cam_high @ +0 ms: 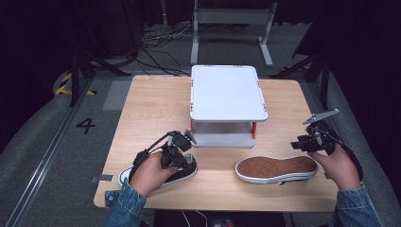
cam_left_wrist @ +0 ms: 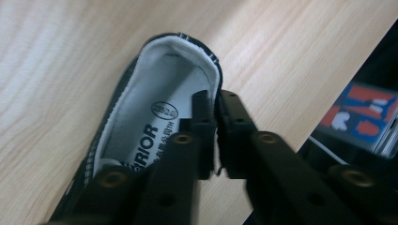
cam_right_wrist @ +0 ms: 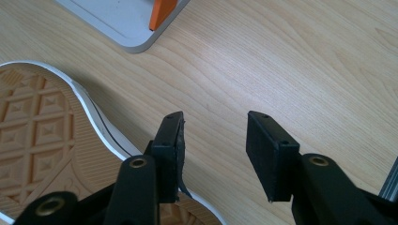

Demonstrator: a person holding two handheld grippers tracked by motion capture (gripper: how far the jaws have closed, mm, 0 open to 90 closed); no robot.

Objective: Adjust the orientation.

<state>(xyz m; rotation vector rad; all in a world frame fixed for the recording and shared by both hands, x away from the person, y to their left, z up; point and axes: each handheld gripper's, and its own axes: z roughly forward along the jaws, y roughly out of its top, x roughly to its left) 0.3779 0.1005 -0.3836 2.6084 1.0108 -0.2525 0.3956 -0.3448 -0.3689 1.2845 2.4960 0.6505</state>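
My left gripper (cam_left_wrist: 216,101) sits over the black shoe (cam_high: 185,171) near the front left edge of the table (cam_high: 151,104). Its jaws stand narrow, one inside the shoe and one outside, straddling the side wall of the opening; I cannot tell whether the pads press on the wall. The shoe stands upright on its sole, long axis roughly along the table's front edge, white toe toward my left and heel toward the middle. In the left gripper view its lining is white, with a printed oval stamp and dark lettering on the insole, and the black canvas has white stitching along the rim.

My right gripper (cam_right_wrist: 216,150) hangs at the right side of the table with its jaws well apart, bare wood between them. Just beside it lies the second shoe (cam_high: 276,169), turned over, brown diamond-patterned sole up, white rubber edge around it, lengthwise along the front edge. Behind both stands a white rack (cam_high: 228,92) with orange posts.
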